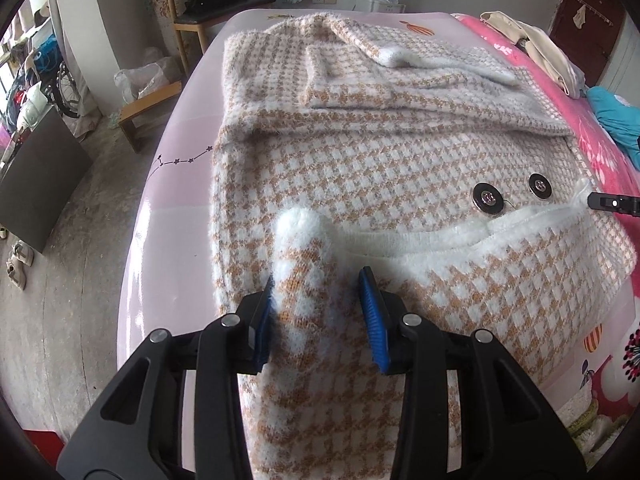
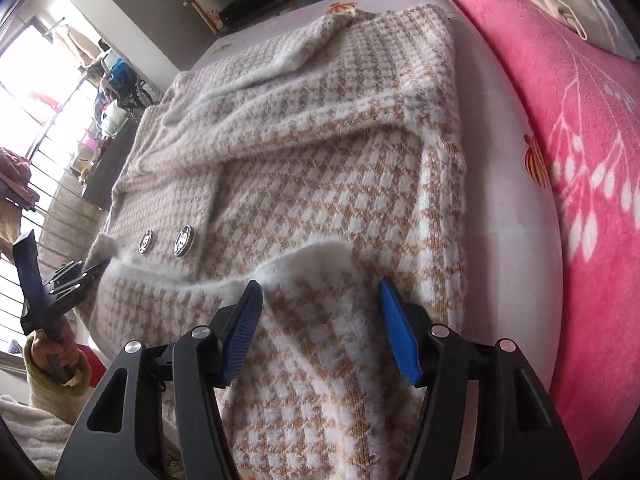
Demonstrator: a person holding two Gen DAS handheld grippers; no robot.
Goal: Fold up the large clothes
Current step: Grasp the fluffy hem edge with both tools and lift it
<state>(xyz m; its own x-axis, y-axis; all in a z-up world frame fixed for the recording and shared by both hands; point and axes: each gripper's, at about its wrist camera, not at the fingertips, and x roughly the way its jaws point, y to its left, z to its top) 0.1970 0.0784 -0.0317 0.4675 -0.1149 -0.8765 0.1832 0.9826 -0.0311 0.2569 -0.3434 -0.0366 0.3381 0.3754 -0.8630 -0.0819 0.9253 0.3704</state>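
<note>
A large fluffy tan-and-white houndstooth knit coat (image 1: pixel 360 168) lies spread on a bed, sleeves folded across its far part, with two black round buttons (image 1: pixel 487 199). Its near white-trimmed hem is lifted and folded over. My left gripper (image 1: pixel 318 280) has its blue pads apart, with a fold of the hem (image 1: pixel 304 240) lying between them. My right gripper (image 2: pixel 320 292) is also wide apart over the hem's other corner (image 2: pixel 316 264). The coat fills the right wrist view (image 2: pixel 300 152). The left gripper also shows at that view's left edge (image 2: pixel 76 276).
The bed has a pale pink sheet (image 1: pixel 176 184) and a bright pink blanket (image 2: pixel 560 140) on the right. Beige clothes (image 1: pixel 536 52) and a teal garment (image 1: pixel 616 120) lie on it. A wooden chair (image 1: pixel 208 12) and the concrete floor (image 1: pixel 72 280) are to the left.
</note>
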